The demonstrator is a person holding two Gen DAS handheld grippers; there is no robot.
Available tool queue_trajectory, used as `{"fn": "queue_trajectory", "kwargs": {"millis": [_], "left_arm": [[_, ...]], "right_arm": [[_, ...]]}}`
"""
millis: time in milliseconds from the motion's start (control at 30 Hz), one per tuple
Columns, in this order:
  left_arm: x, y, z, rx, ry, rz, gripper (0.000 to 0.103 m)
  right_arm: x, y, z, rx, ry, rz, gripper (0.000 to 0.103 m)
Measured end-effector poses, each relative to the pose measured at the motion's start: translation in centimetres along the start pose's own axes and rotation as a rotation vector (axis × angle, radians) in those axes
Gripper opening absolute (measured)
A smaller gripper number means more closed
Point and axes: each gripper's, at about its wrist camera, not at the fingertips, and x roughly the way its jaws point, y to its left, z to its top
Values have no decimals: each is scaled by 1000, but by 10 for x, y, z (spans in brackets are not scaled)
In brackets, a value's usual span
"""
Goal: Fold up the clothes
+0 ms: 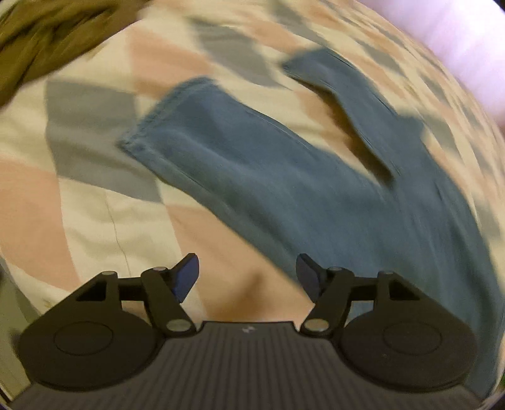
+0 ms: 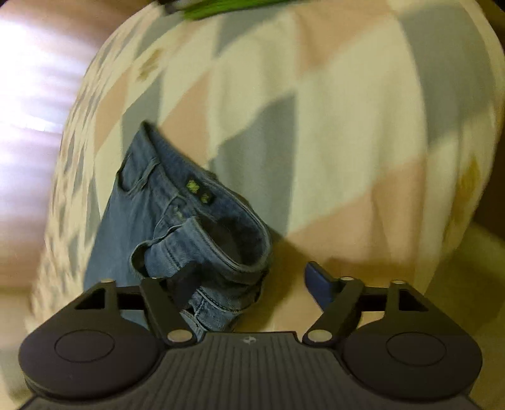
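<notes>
Blue jeans lie on a bed with a pink, grey and cream checked sheet. The left wrist view shows the two legs [image 1: 268, 176] spread apart, hems pointing up and left. My left gripper [image 1: 247, 277] is open and empty, just above the sheet beside the near leg. The right wrist view shows the waistband end [image 2: 189, 220], bunched, with its inside label showing. My right gripper [image 2: 252, 284] is open; its left finger [image 2: 186, 287] lies against the waistband fabric and the right finger [image 2: 318, 284] is over bare sheet.
An olive-green garment [image 1: 41, 41] is bunched at the far left of the bed. A green item [image 2: 221, 8] lies at the bed's far edge. The checked sheet [image 2: 347, 126] stretches to the right of the jeans. The bed edge drops off at the right [image 2: 473, 268].
</notes>
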Motion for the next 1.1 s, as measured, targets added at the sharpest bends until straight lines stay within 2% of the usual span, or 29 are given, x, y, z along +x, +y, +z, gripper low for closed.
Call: {"fn": "queue_trajectory", "kwargs": {"millis": [67, 133, 300, 400, 433, 467, 500, 533, 567, 633, 800, 867, 900, 933, 967, 1000, 1067, 1100], "left_arm": [[18, 19, 19, -128, -22, -9, 64], [34, 35, 34, -221, -49, -15, 64], [70, 67, 60, -320, -80, 82, 64], [83, 83, 67, -386, -74, 55, 64], [85, 84, 70, -373, -68, 54, 64], [84, 83, 74, -339, -71, 51, 49], [84, 81, 77, -305, -73, 47, 39], [80, 81, 82, -272, -68, 22, 20], [75, 81, 87, -242, -67, 7, 15], [65, 80, 95, -169, -56, -17, 14], [39, 53, 114, 102, -66, -27, 13], [26, 43, 123, 166, -59, -36, 13], [18, 40, 128, 190, -57, -43, 13], [9, 36, 133, 214, -55, -51, 13], [-2, 34, 137, 233, -59, -64, 13], [-13, 35, 139, 252, -62, -76, 13], [-32, 40, 140, 266, -74, -71, 13], [-33, 48, 137, 270, -68, -44, 13]], "right_arm": [[2, -12, -10, 79, -18, 39, 84], [1, -21, -20, 129, -29, 79, 84], [2, -31, -46, 216, -66, 144, 87], [4, -36, -65, 277, -110, 175, 89], [4, -37, -71, 292, -125, 183, 90], [4, -38, -77, 305, -139, 191, 90], [4, -38, -82, 314, -151, 196, 90], [4, -38, -87, 323, -164, 202, 91], [5, -38, -91, 334, -178, 209, 91], [8, -38, -98, 356, -207, 223, 91], [22, -33, -95, 381, -275, 229, 93], [27, -24, -87, 334, -297, 213, 83], [28, -18, -82, 302, -304, 210, 42], [25, -9, -76, 258, -303, 214, 10], [15, 6, -69, 213, -303, 195, 10], [0, 20, -63, 162, -313, 211, 9], [-31, 46, -52, 65, -329, 243, 8], [-45, 55, -49, 30, -321, 253, 8]]}}
